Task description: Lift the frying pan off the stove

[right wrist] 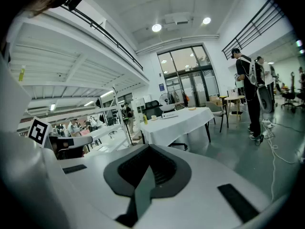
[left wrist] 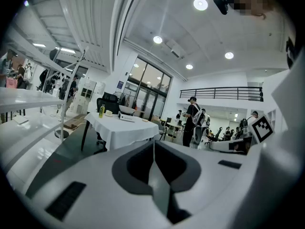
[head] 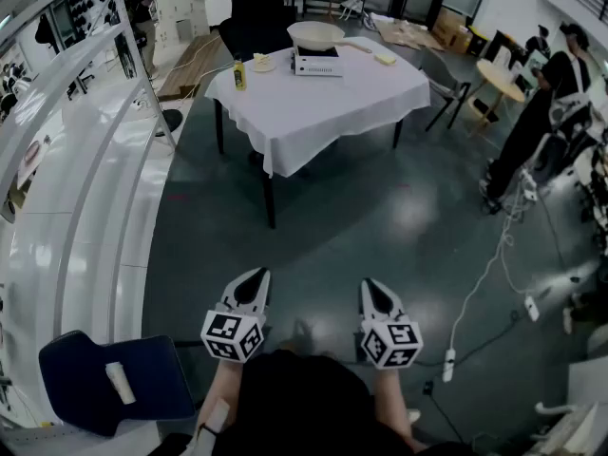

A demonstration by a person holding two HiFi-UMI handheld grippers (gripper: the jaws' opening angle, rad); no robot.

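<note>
**STATUS: BOTH GRIPPERS CLOSED AND EMPTY, PAN ON STOVE AT FAR BENCH**

Surroundings. The bench (head: pixel 328 107) stands well ahead of the person, draped in a white cloth, with one corner pointing toward the camera. A stretch of dark floor (head: pixel 380 226) lies between the bench and the two grippers. A white railing (head: pixel 81 112) runs along the left side. A blue chair (head: pixel 114 378) sits near the left gripper (head: pixel 255 281). A white cable (head: pixel 480 288) trails over the floor on the right, near a standing person (head: pixel 537 122). A black chair (head: pixel 256 17) stands behind the bench.

On the bench. A yellow bottle (head: pixel 239 74) stands at the left edge (upright), beside a small dish (head: pixel 262 63).

Task item. The frying pan (head: pixel 316 34) is pale, wide and shallow. It rests on the flat white stove (head: pixel 318 66), with its handle pointing right.

Grippers. The fingers of the left gripper and the right gripper (head: pixel 373 291) are pressed together with nothing between them. Both are held low, well apart from the bench.
</note>
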